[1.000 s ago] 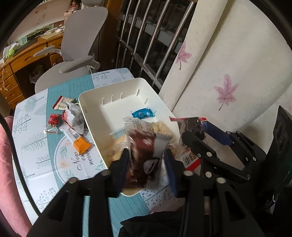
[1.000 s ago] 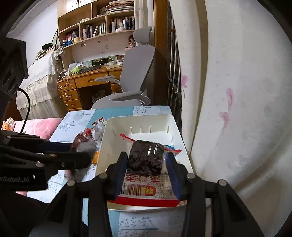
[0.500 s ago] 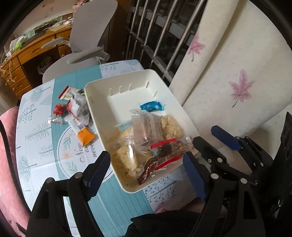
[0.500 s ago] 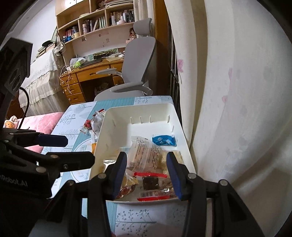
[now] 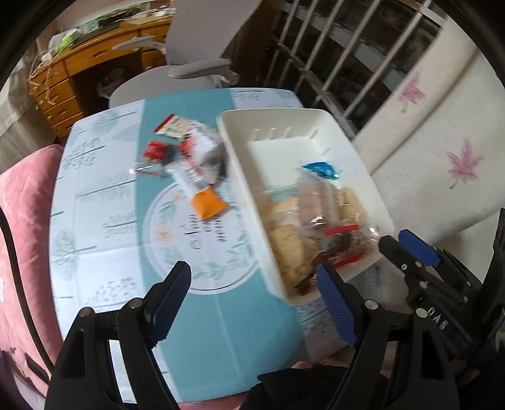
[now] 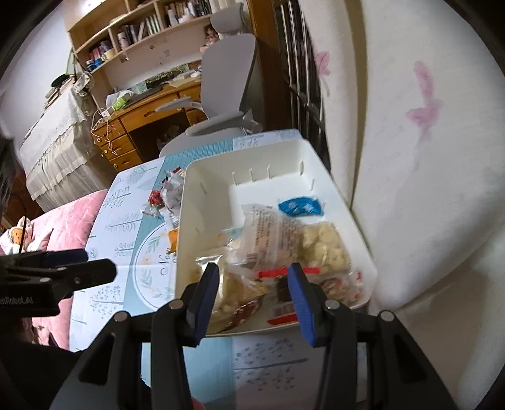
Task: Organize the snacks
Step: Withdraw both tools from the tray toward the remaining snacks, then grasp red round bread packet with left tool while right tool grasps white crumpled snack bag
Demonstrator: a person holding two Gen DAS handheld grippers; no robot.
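I am holding both grippers apart and empty: the left gripper (image 5: 252, 293) over the counter (image 5: 104, 202), the right gripper (image 6: 252, 290) at the bin (image 6: 344, 195). Loose snacks (image 5: 192, 164) are lying on the counter beside the bin. They look light, crinkly and slippery, so I am planning to pinch the orange packet (image 5: 208, 205) across its flat middle.

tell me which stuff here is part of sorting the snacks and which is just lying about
Part of the job:
white bin
blue packet in the bin
loose snacks on the tablecloth
orange packet

Just lying about:
grey office chair
wooden desk
bookshelf
pink cushion
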